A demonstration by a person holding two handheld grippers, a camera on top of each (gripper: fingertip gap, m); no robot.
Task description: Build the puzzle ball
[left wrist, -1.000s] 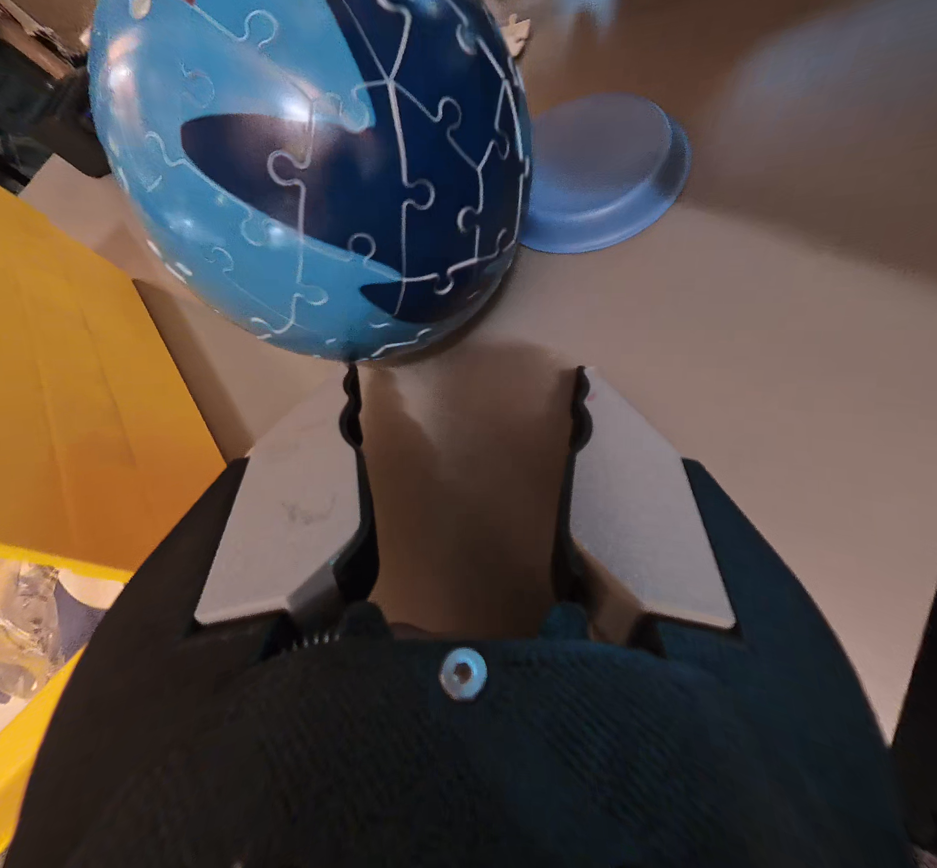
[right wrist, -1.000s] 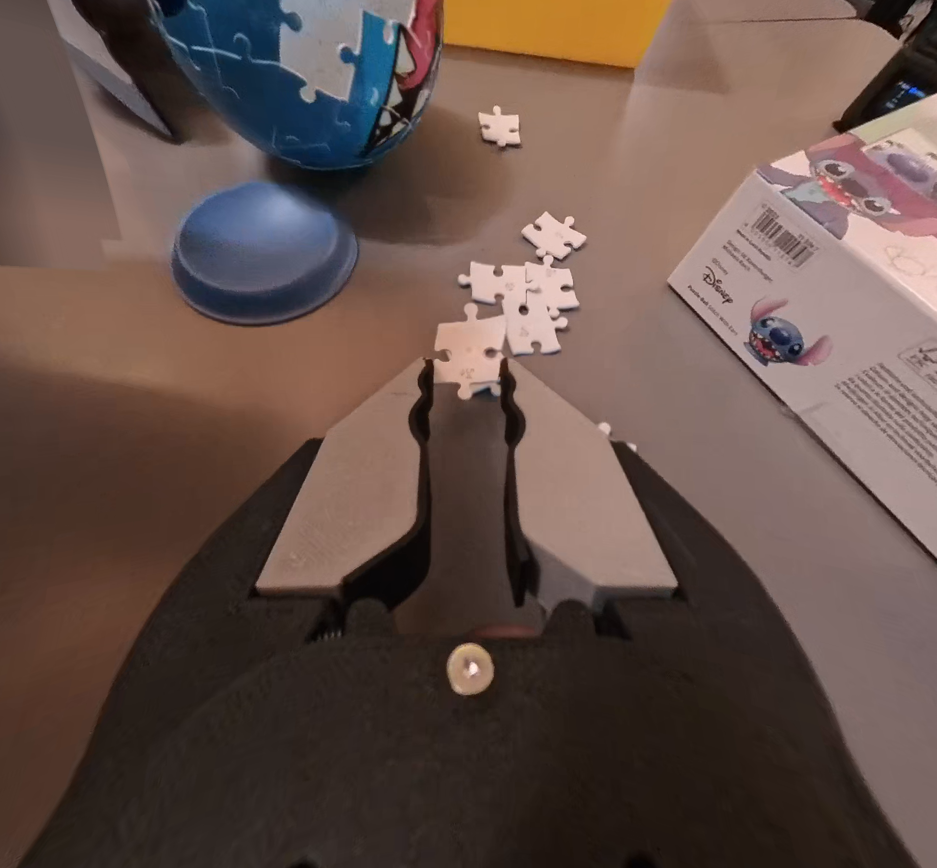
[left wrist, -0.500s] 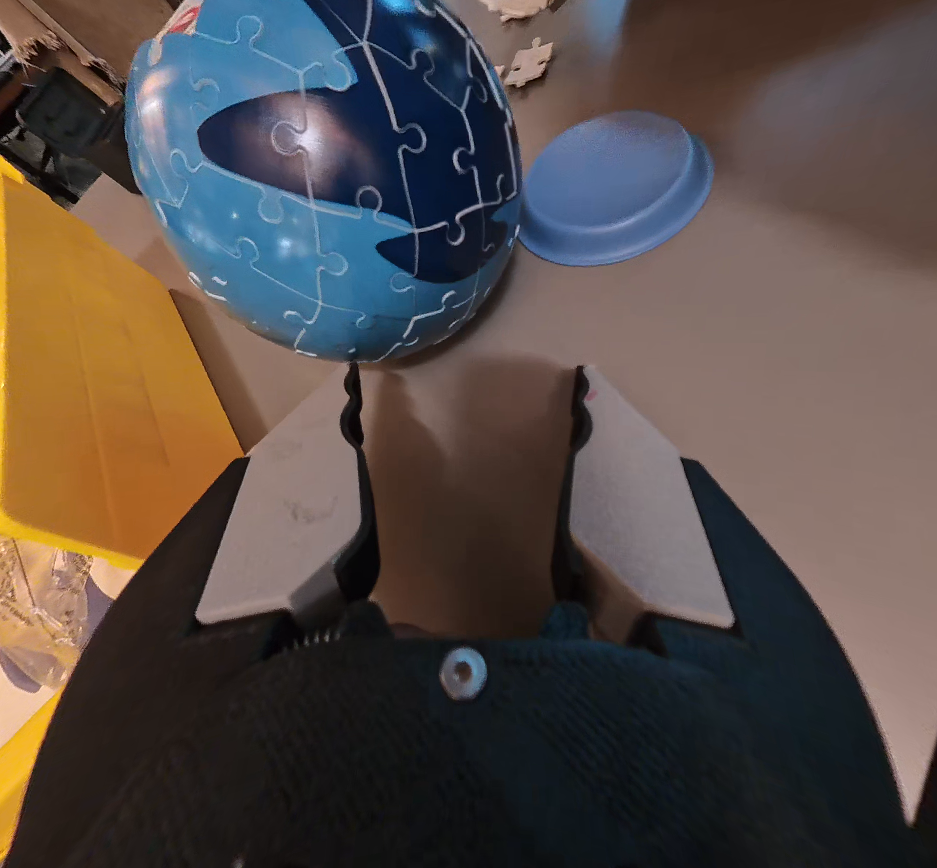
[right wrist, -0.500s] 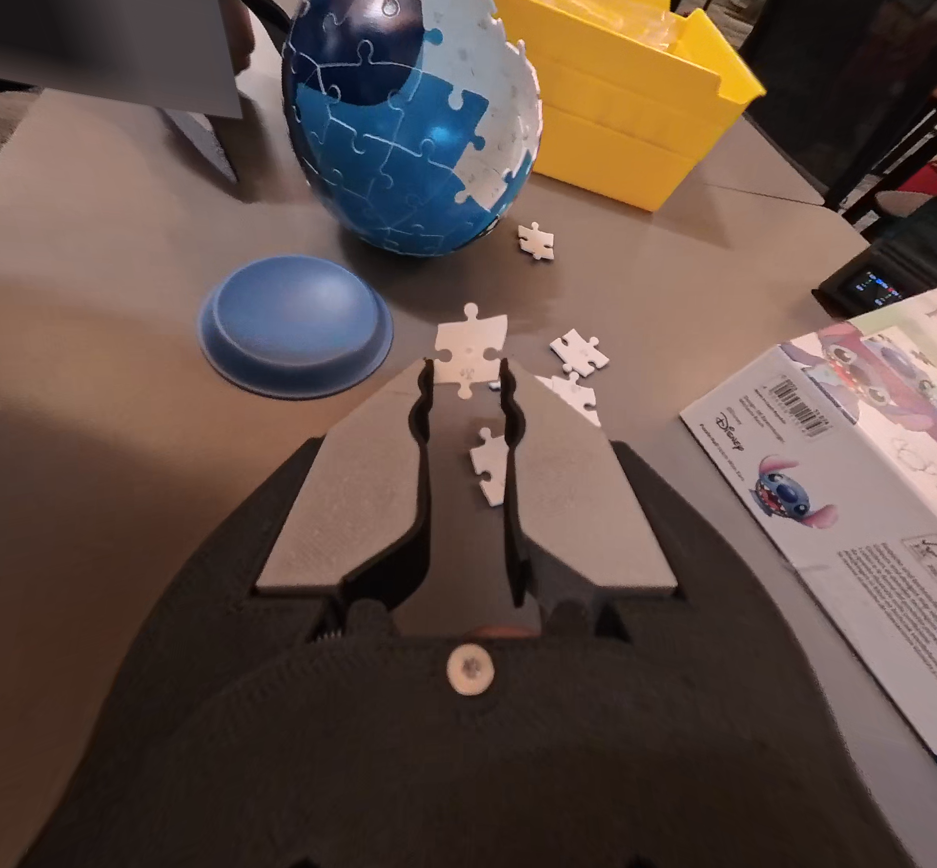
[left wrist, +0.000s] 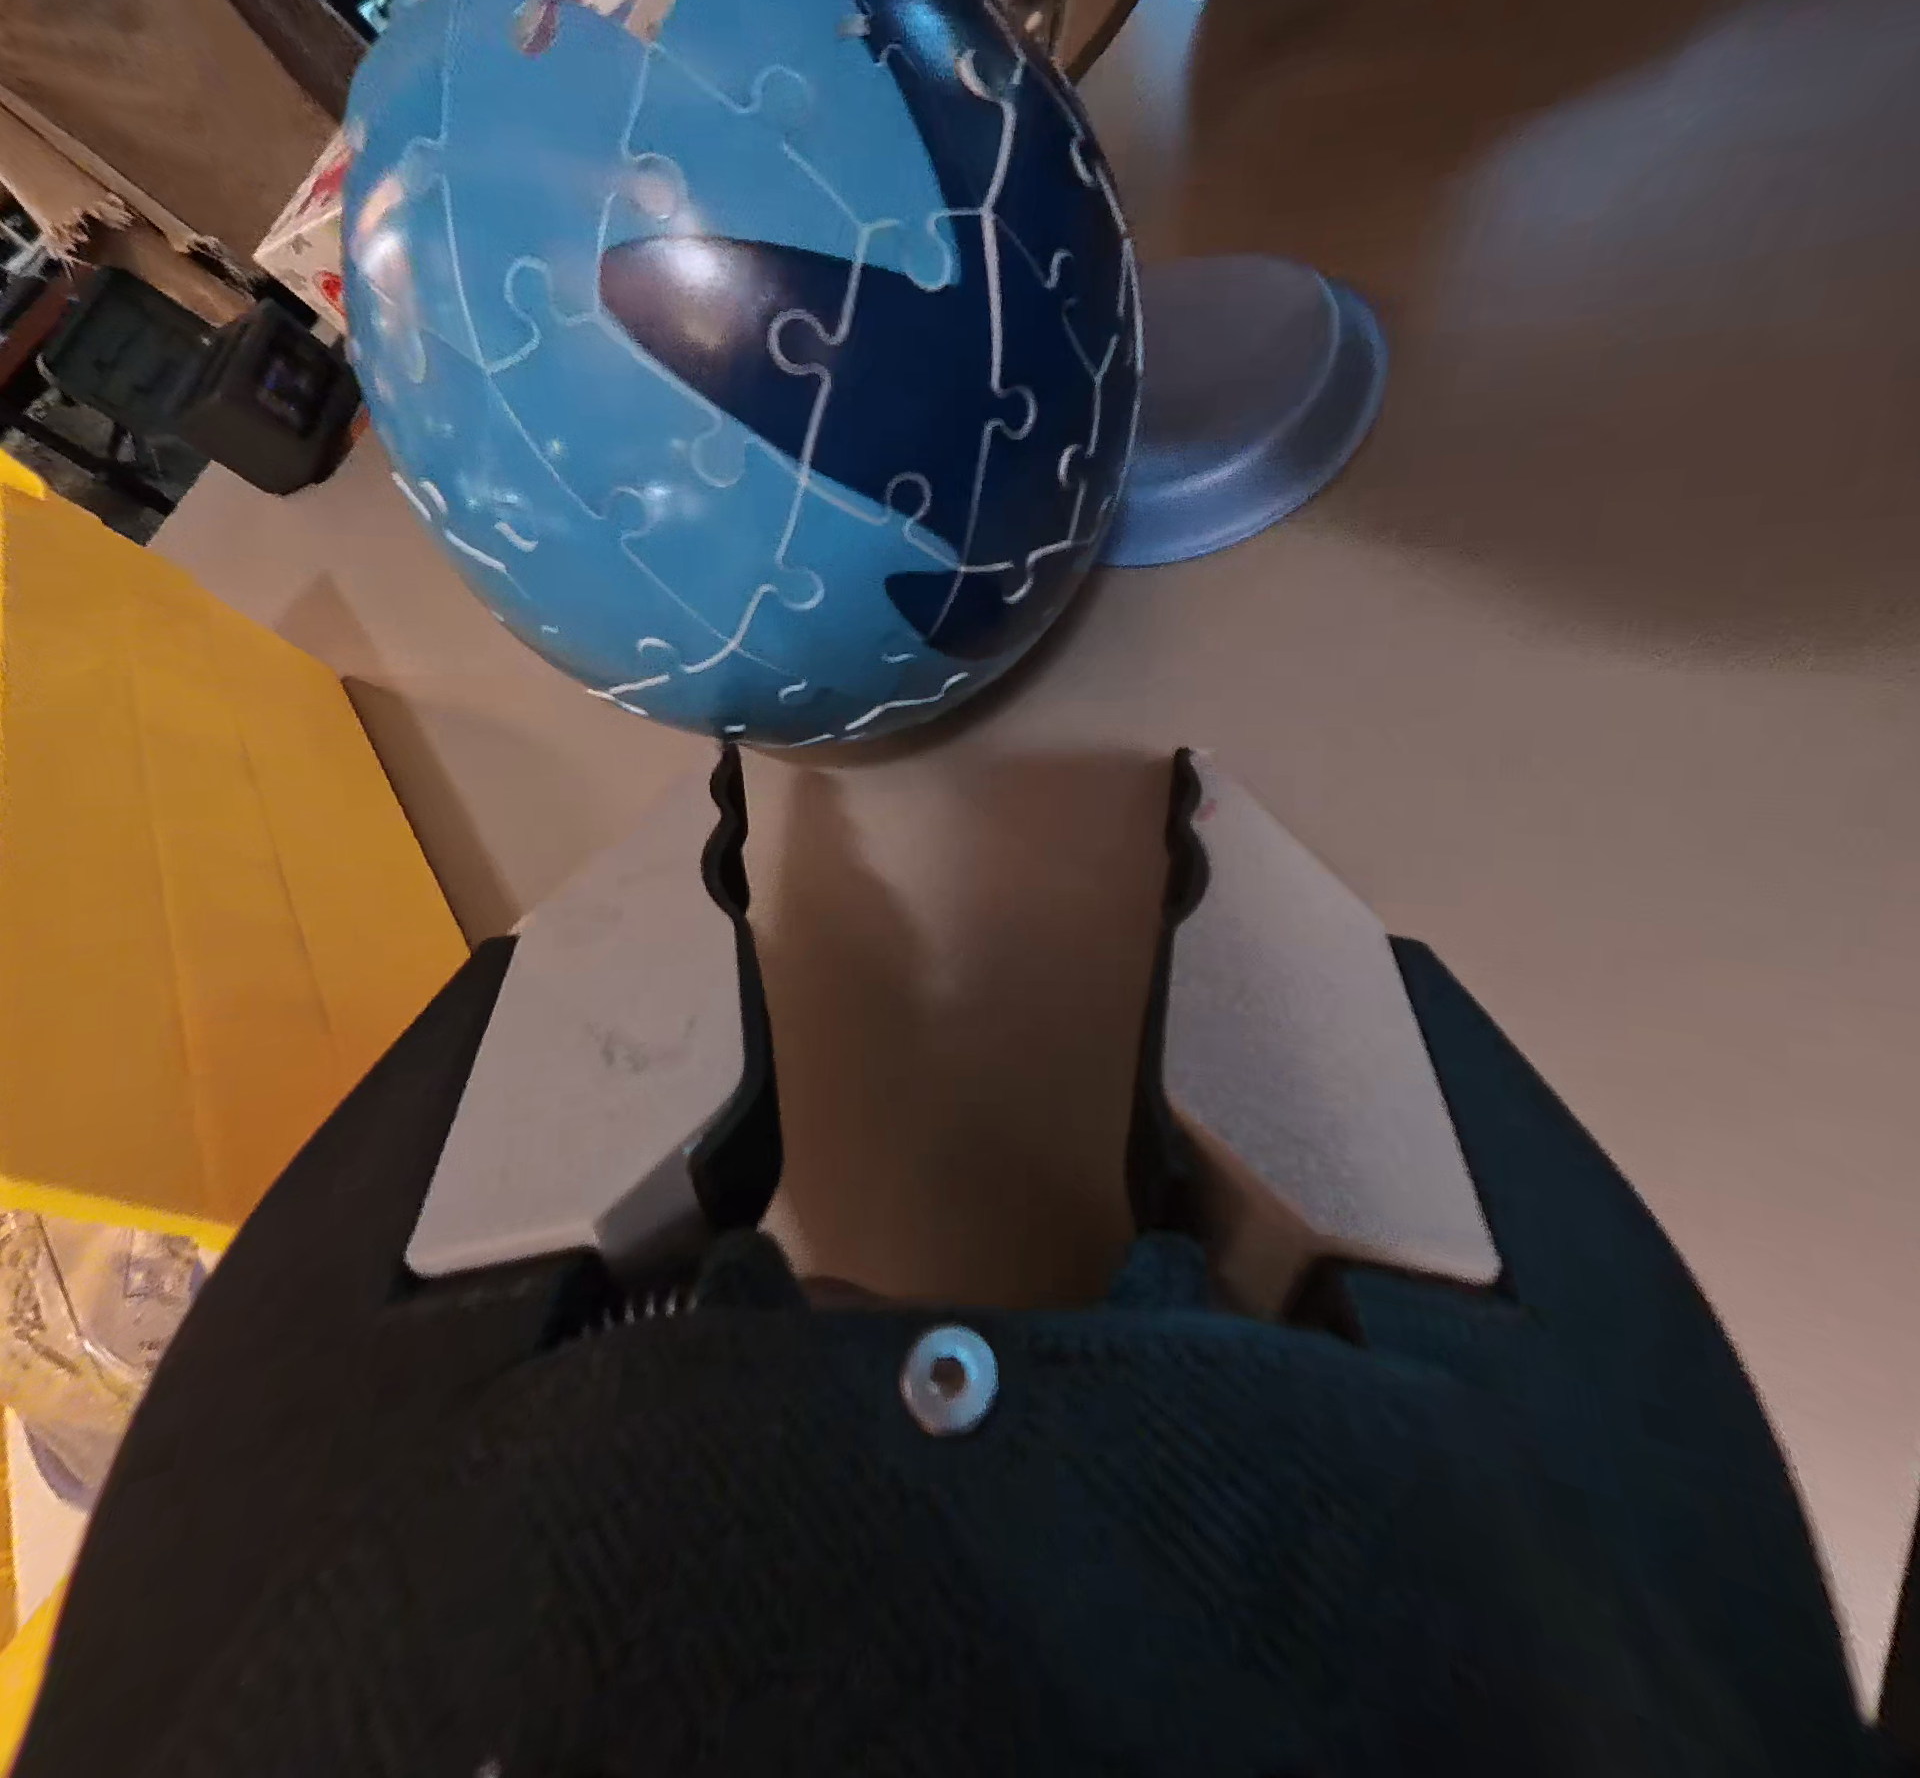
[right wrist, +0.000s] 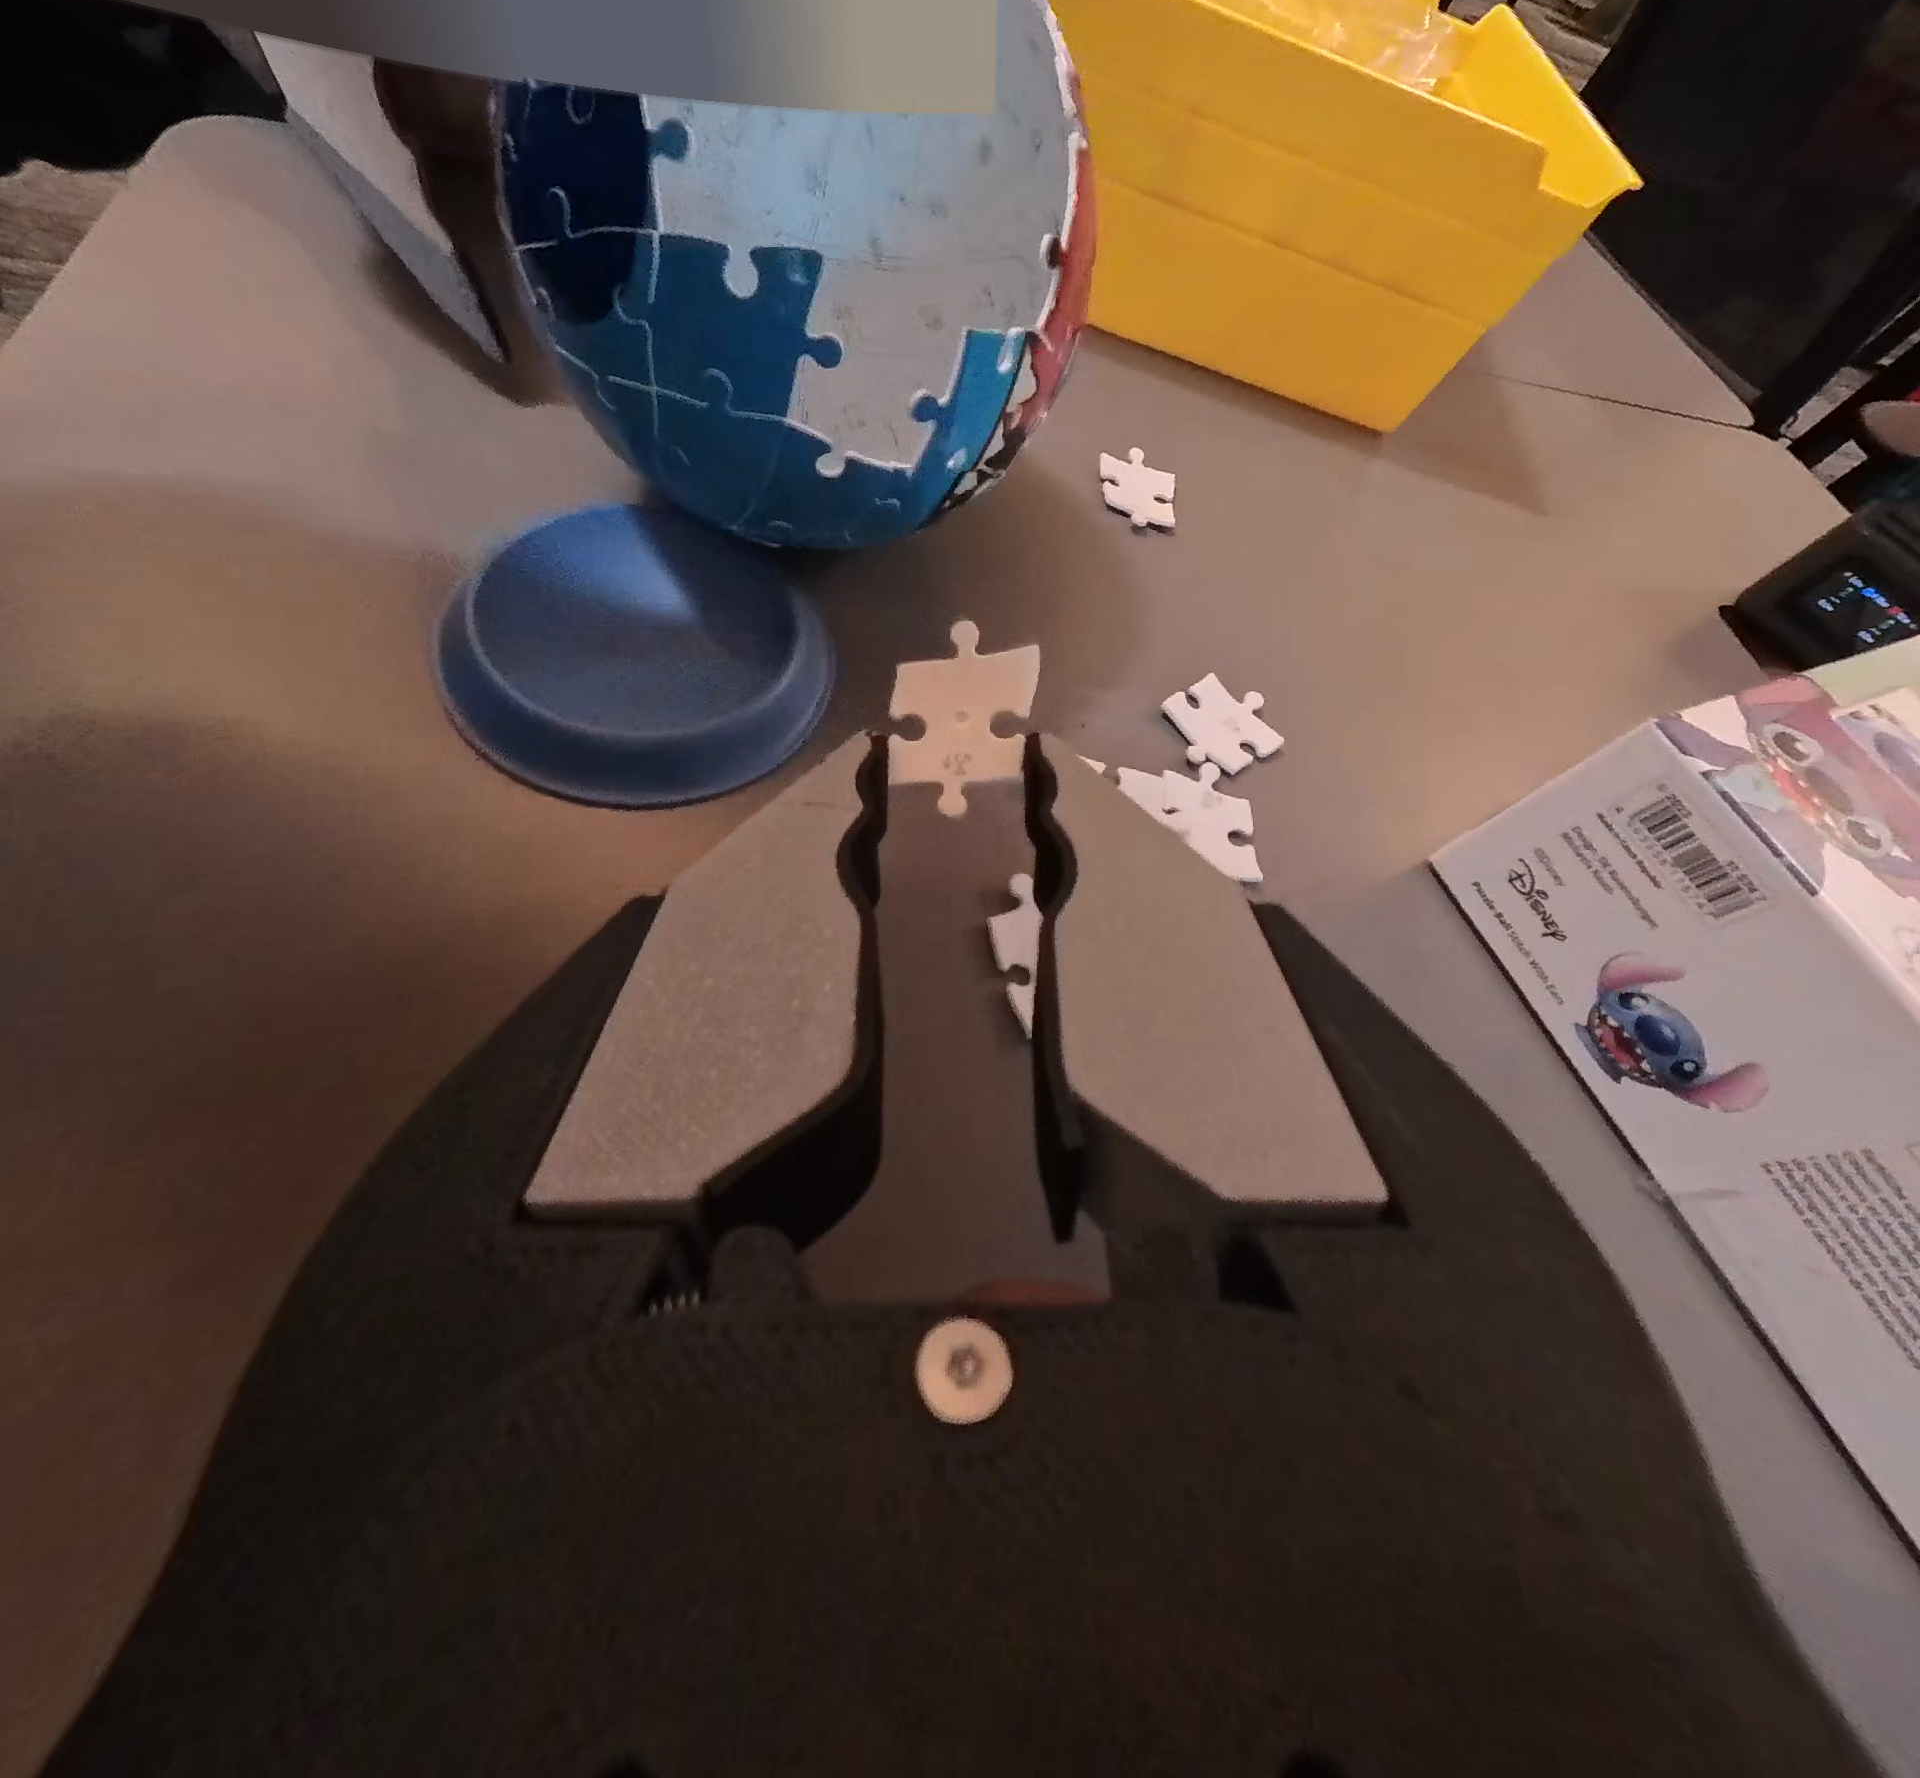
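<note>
Right tongs (right wrist: 958,752): yours are clamped on a white piece (right wrist: 964,712), blank side up, its knob pointing away from you; it hangs above the worktop (right wrist: 260,793).
Left tongs (left wrist: 956,772): yours stand wide apart and hold nothing; the left tip sits just under the ball's lower edge, and you cannot tell whether it touches.
Loose pieces (right wrist: 1210,772): a few white ones lie on the worktop just right of your right tongs, one partly hidden under the right finger; a single piece (right wrist: 1140,490) lies farther off, near the ball.
Box (right wrist: 1704,980): a white printed carton lies at the right edge, near the loose pieces.
Stand (right wrist: 634,653): the blue round dish sits on the worktop just beyond your right tongs and in front of the ball; in the left view it shows to the ball's right (left wrist: 1247,419).
Ball (right wrist: 800,315): the partly built blue ball rests on the worktop beyond the stand, with a large gap showing its pale inside; from the left view its outer face (left wrist: 748,357) is light and dark blue.
Bin (right wrist: 1309,170): a yellow bin stands behind and right of the ball.
Device (right wrist: 1849,601): a small black unit with a lit screen sits at the far right.
</note>
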